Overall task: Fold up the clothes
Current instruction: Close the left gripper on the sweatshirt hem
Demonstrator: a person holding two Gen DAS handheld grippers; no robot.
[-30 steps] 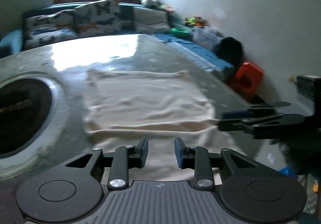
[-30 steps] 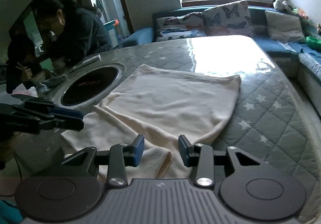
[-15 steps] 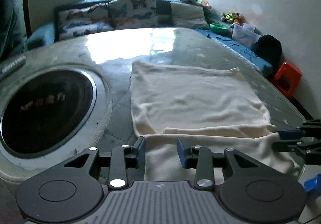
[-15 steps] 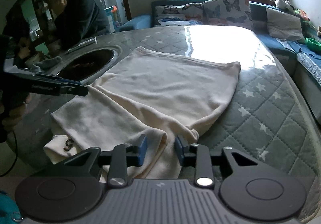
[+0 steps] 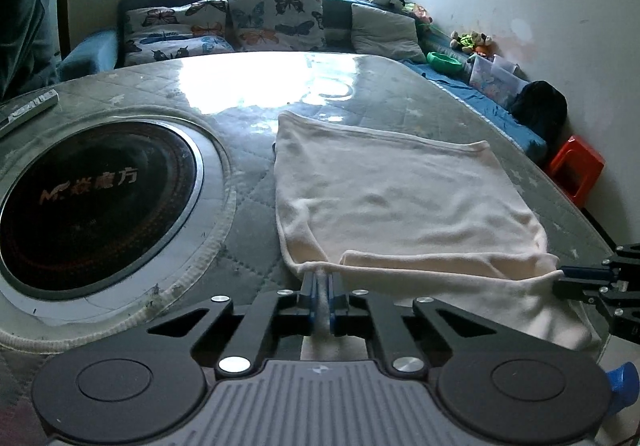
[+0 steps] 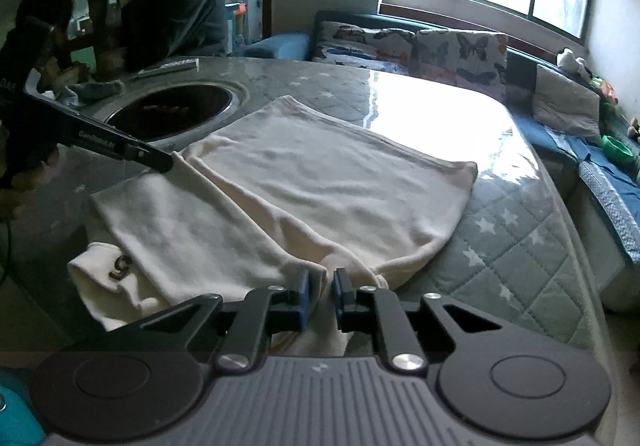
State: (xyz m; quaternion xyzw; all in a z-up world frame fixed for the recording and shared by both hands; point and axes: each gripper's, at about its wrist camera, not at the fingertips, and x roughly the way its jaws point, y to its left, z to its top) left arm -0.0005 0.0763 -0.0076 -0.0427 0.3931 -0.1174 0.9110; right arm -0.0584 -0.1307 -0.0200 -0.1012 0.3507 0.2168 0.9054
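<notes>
Left gripper point(image 5: 320, 296) jaws pinch the cream garment point(image 5: 400, 202); right gripper point(image 6: 321, 296) jaws grip its fold, whose lower edge hangs hidden off the surface point(image 6: 500, 230)

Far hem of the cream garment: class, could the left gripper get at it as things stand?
Probably not yet. The left gripper is shut on the cream garment at its near edge, so it would have to let go first; the path across to the far hem looks unobstructed.

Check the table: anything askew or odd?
Mostly tidy. The garment lies flat, but its near end spills over the table edge, and one bunched piece with a dark mark hangs loose at the near left corner. Left gripper and right gripper each pinch the near fold.
</notes>
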